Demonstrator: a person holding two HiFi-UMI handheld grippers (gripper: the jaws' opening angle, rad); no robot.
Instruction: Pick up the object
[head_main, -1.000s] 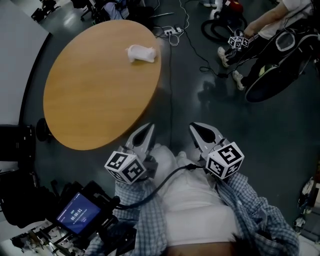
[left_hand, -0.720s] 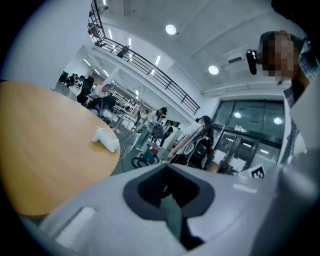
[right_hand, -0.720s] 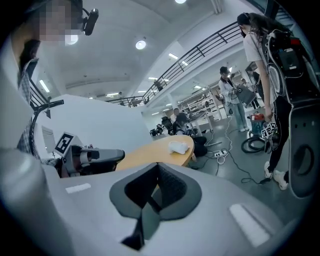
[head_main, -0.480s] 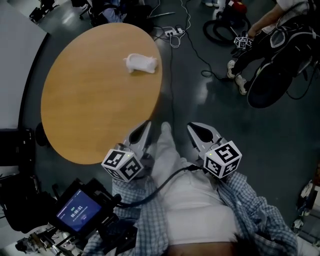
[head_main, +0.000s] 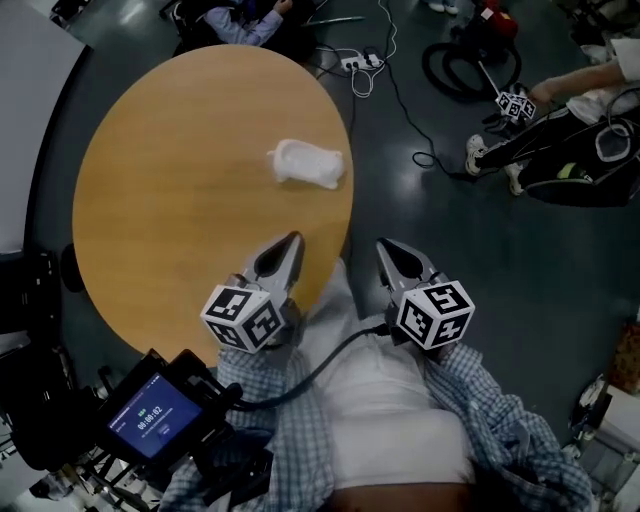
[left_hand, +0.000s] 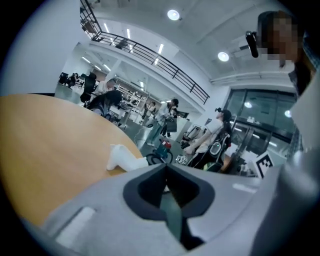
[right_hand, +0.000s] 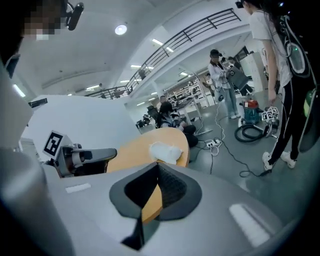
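A small white soft object (head_main: 308, 164) lies on the round wooden table (head_main: 170, 190), near its right edge; it also shows as the white object (left_hand: 124, 158) and the white object (right_hand: 166, 152) in the two gripper views. My left gripper (head_main: 290, 243) hangs over the table's near rim, shut and empty. My right gripper (head_main: 386, 249) is beside the table, over the dark floor, also shut with nothing in it. Both sit well short of the object.
Cables and a power strip (head_main: 362, 62) lie on the dark floor beyond the table. A person's legs (head_main: 540, 160) with marker cubes are at the upper right, a seated person (head_main: 235, 20) at the far edge. A screen device (head_main: 155, 420) sits at lower left.
The view has shifted toward the table: the white object now lies closer to me, and the left gripper has come over the table's near rim. Both grippers stay shut.
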